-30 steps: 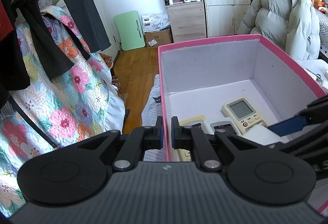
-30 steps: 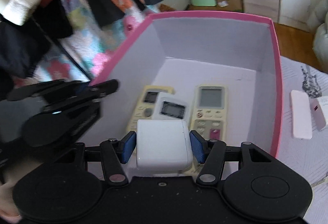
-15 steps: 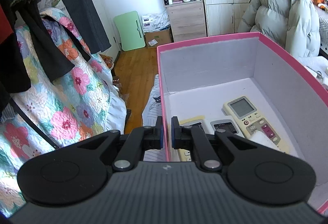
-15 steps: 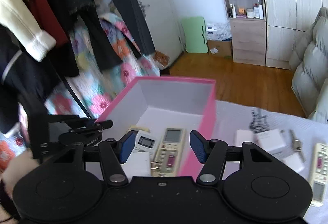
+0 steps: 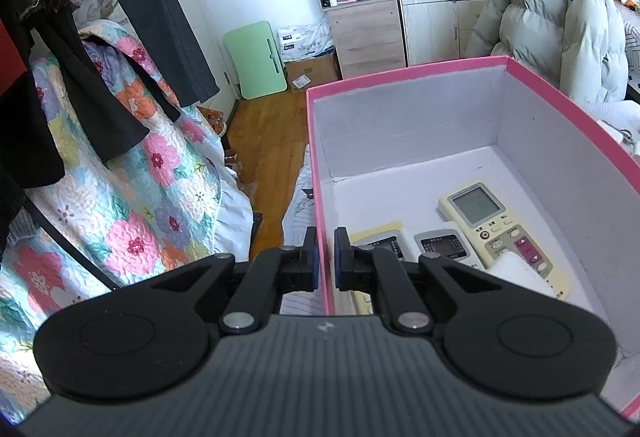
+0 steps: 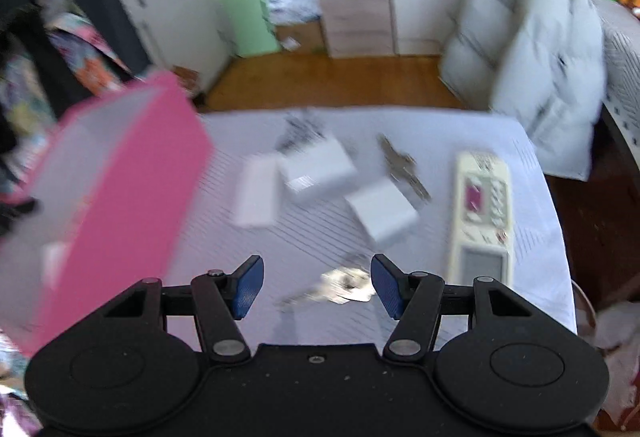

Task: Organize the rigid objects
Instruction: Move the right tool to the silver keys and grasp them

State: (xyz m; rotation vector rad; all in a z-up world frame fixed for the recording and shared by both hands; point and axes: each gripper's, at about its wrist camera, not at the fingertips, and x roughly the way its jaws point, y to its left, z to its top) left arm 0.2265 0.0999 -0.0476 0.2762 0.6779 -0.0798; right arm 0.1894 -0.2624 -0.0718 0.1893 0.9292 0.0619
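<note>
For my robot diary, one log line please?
left gripper: shut on pink box wall | right gripper: open, empty | remote: on table

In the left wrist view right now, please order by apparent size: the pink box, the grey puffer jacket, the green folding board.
1. pink box, filling much of the right half, though it is nearest the camera.
2. grey puffer jacket, farther back.
3. green folding board, clearly smallest, also far.
</note>
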